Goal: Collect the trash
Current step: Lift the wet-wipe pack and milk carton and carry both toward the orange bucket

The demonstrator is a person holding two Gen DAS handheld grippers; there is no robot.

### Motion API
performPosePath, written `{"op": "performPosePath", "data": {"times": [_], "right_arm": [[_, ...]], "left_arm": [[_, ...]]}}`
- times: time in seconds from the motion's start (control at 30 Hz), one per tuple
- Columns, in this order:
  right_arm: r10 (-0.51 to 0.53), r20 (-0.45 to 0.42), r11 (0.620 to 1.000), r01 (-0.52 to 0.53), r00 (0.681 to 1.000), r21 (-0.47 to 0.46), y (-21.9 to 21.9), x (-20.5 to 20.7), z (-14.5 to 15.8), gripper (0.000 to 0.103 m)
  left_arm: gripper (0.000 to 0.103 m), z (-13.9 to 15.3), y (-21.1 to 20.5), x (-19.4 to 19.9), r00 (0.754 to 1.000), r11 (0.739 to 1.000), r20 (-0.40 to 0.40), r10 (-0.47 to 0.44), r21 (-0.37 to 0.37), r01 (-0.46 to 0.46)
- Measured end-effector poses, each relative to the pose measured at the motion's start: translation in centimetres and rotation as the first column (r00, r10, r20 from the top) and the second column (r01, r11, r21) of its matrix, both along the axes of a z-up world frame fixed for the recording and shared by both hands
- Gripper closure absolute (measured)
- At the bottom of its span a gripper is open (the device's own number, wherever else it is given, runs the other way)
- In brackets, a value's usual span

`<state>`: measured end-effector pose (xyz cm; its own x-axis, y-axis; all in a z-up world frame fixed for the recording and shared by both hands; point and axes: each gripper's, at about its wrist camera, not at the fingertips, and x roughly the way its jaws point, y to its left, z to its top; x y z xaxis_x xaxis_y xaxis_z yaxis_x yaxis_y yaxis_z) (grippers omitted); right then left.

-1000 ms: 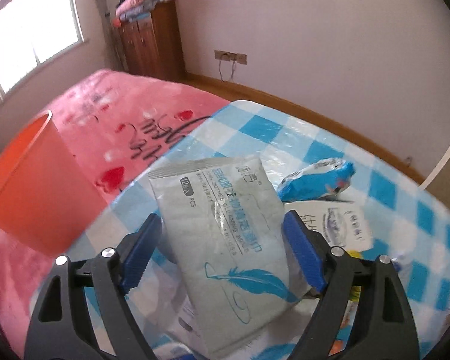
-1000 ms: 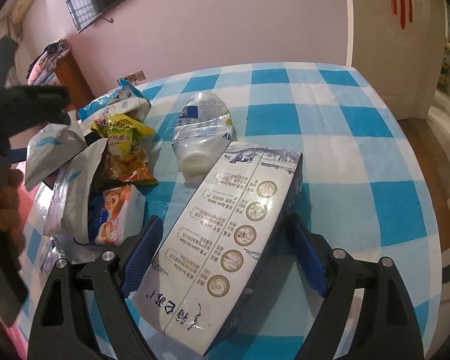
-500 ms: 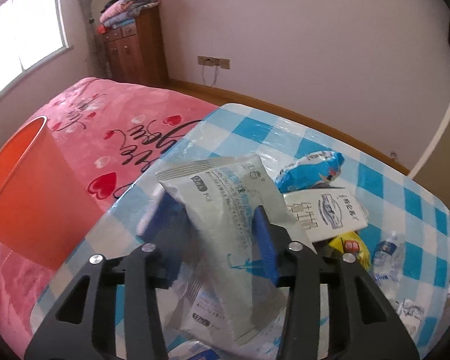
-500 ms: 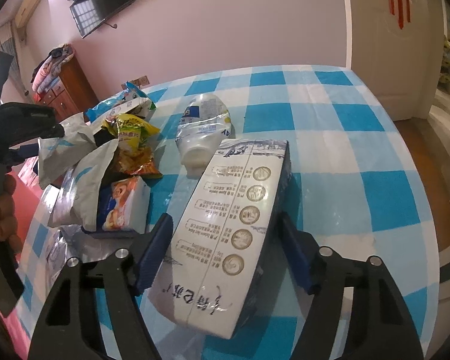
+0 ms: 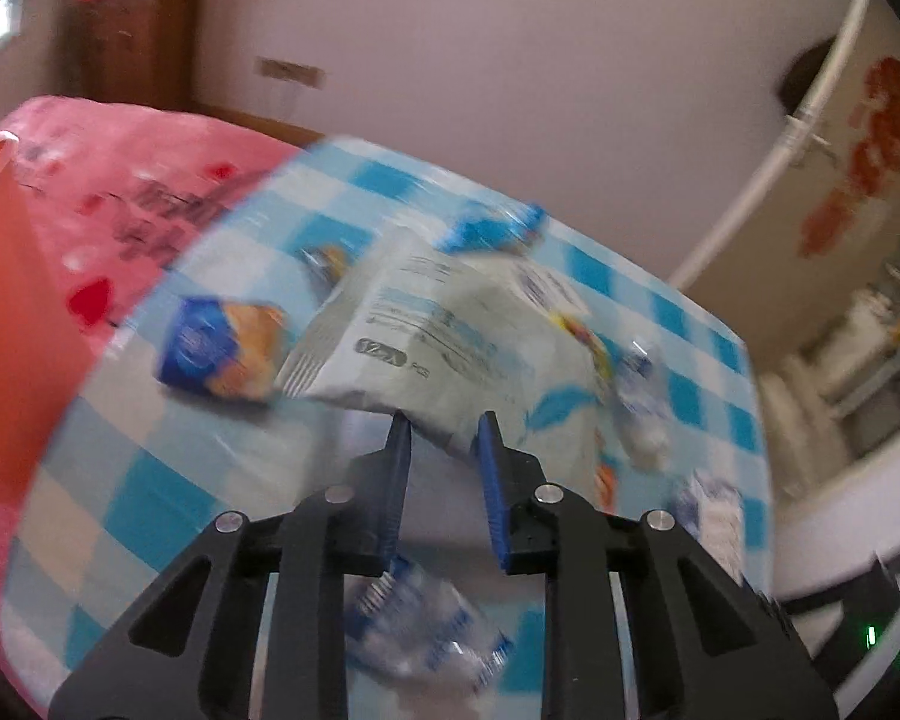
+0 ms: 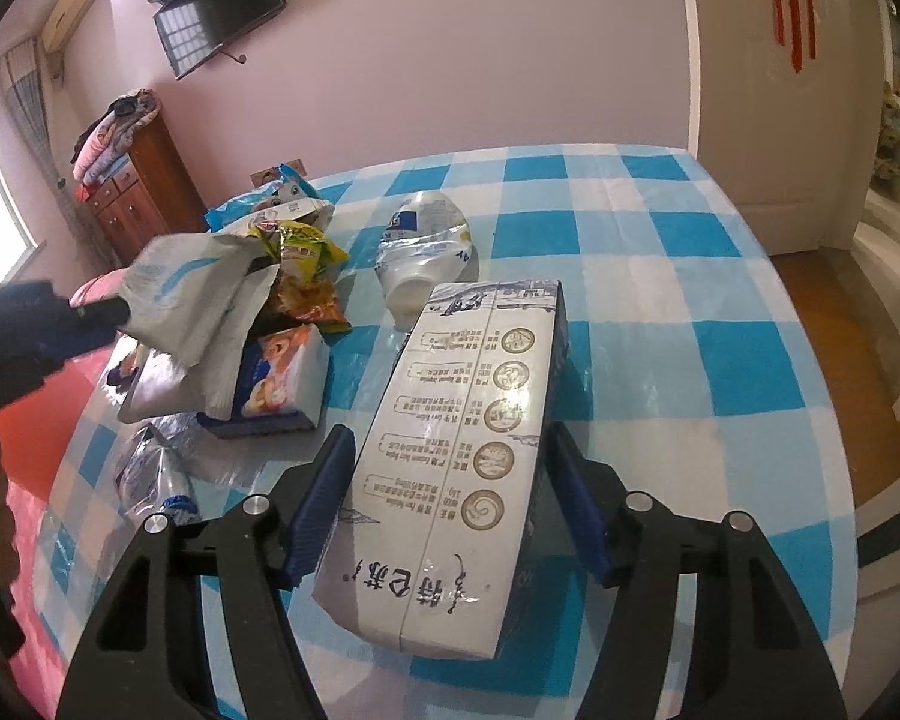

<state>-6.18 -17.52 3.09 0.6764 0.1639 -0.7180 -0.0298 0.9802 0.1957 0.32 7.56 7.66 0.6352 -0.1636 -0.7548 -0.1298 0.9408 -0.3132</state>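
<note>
Orange plastic fills the far left of the left claw's view — a bin (image 5: 12,324) standing on a pink blanket (image 5: 150,180) beside the table (image 5: 150,480); only its outer wall and a bit of rim show, so what is in it cannot be told. The left claw (image 5: 444,438) points steeply down and its jaws are closing, pinching the near edge of a grey wipes packet (image 5: 450,348), which hangs lifted ahead of the fingertips. Left of that packet lies a blue biscuit pack (image 5: 222,348); below the claw, a crushed clear bottle (image 5: 420,630). The view is blurred.

The right claw (image 6: 450,492) also points down at an angle, and its jaws are closing round a long white carton (image 6: 462,468) lying on the checked cloth — the left pad touches the carton's side, while contact at the right pad is unclear. Ahead of the carton lies a squashed white bottle (image 6: 420,246); to the left, a heap of wrappers (image 6: 306,264).
</note>
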Motion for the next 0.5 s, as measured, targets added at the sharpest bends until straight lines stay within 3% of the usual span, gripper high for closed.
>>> {"op": "performPosePath", "data": {"times": [0.13, 0.2, 0.23, 0.27, 0.3, 0.4, 0.47, 0.5], "right_arm": [[-0.003, -0.005, 1.0, 0.003, 1.0, -0.006, -0.1, -0.8, 0.2, 0.038], [-0.009, -0.01, 1.0, 0.009, 1.0, 0.0, -0.3, -1.1, 0.1, 0.038], [-0.011, -0.015, 1.0, 0.011, 1.0, 0.005, -0.5, -1.2, 0.0, 0.038], [-0.013, -0.023, 1.0, 0.013, 1.0, 0.015, -0.7, -1.2, -0.2, 0.038], [-0.014, -0.029, 1.0, 0.015, 0.999, 0.024, -0.8, -1.2, -0.4, 0.038], [-0.02, -0.045, 0.998, 0.022, 0.999, 0.058, -1.3, -1.2, -0.8, 0.038], [-0.021, -0.045, 0.998, 0.024, 0.999, 0.059, -1.3, -1.2, -0.8, 0.038], [-0.022, -0.047, 0.998, 0.025, 0.999, 0.062, -1.4, -1.2, -0.7, 0.038]], "left_arm": [[0.075, -0.6, -0.4, -1.7, 0.995, 0.995, -0.015, -0.102, -0.007, 0.102], [0.058, -0.1, -0.5, -2.5, 0.985, 0.984, -0.007, -0.17, 0.054, 0.17], [0.041, 0.3, -0.7, -2.7, 0.979, 0.972, -0.001, -0.206, 0.111, 0.205], [0.031, 0.6, -0.7, -2.7, 0.97, 0.958, 0.001, -0.242, 0.157, 0.239], [0.029, 1.0, -0.9, -2.7, 0.957, 0.935, 0.0, -0.291, 0.209, 0.285], [0.024, 1.6, -2.0, -2.4, 0.896, 0.82, -0.006, -0.444, 0.4, 0.41], [0.02, 1.6, -2.8, -1.9, 0.84, 0.715, -0.028, -0.542, 0.509, 0.478], [0.019, 1.4, -3.4, -1.7, 0.807, 0.644, -0.053, -0.588, 0.574, 0.506]]}}
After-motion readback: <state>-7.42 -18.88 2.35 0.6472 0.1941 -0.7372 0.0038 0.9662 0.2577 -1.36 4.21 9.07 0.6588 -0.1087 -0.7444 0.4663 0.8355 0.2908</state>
